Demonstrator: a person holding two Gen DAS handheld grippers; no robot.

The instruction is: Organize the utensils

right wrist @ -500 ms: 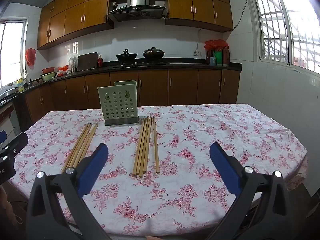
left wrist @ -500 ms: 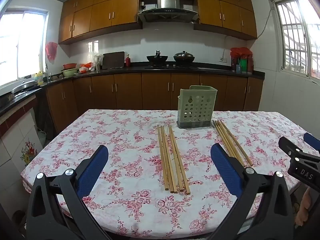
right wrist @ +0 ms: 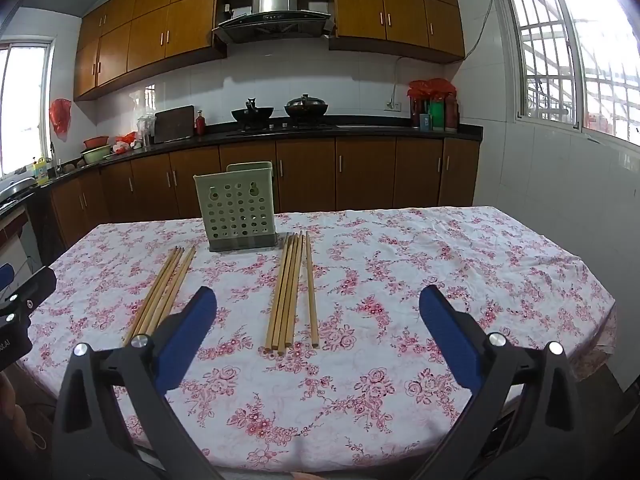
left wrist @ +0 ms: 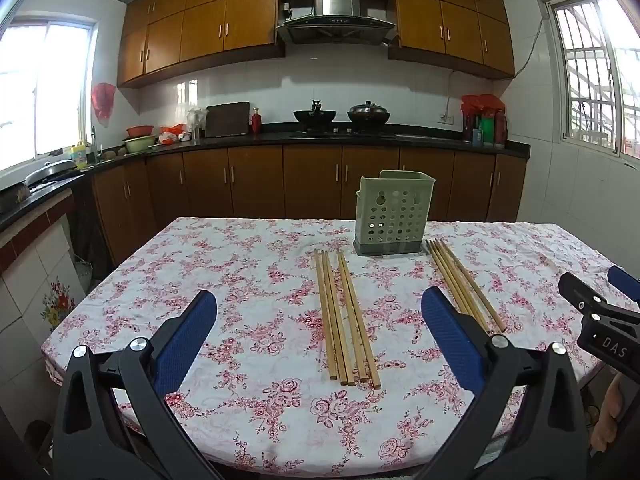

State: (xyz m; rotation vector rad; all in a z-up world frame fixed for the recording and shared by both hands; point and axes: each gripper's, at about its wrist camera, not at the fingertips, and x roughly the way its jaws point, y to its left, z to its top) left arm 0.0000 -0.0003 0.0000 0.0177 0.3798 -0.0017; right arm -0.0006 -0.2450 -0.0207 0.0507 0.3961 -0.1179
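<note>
Two sets of wooden chopsticks lie flat on the flowered tablecloth (left wrist: 224, 280). The left bundle of chopsticks (left wrist: 346, 316) lies ahead of my left gripper (left wrist: 320, 328), its far ends near the front left corner of the green perforated holder (left wrist: 392, 212). The right bundle of chopsticks (right wrist: 290, 292) lies ahead of my right gripper (right wrist: 314, 320), with one stick set slightly apart on its right side; its far ends reach just beside the holder's base. The holder stands upright on a dark base between the far ends of the two bundles. Both my grippers are spread wide, blue pads well apart, nothing between them, and both hover above the near table edge, touching no chopstick. Behind the table, wooden cabinets (right wrist: 304, 172) run under a dark counter carrying two woks (right wrist: 280, 112).
</note>
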